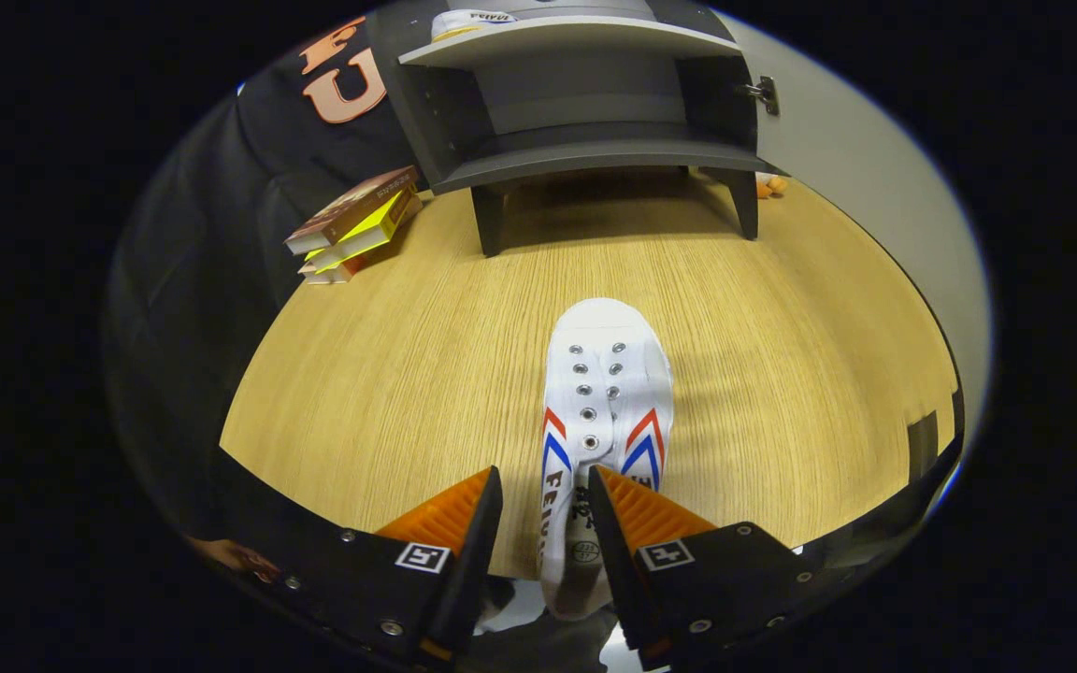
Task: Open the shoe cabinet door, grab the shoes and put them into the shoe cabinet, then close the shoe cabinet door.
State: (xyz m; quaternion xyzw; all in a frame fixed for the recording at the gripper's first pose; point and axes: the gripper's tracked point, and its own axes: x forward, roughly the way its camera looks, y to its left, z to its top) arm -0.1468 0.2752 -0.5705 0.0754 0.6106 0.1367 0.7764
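Observation:
A white canvas shoe (609,393) with red and blue chevrons points its toe toward the cabinet, its heel end between my fingers. My gripper (543,481) is shut on the shoe's heel part, with the right finger (637,509) overlapping the shoe's right side and the left finger (454,514) close along its left wall. The heel reaches back past the table's near edge. The grey shoe cabinet (595,140) stands beyond on the wooden table (389,374), its door (838,159) swung open to the right. Another white shoe (473,23) lies on the cabinet's upper shelf.
A stack of books (356,224) lies left of the cabinet near the table's edge. A small orange object (770,185) sits by the cabinet's right leg. The lower shelf (595,159) is bare. Bare tabletop stretches between the shoe and the cabinet.

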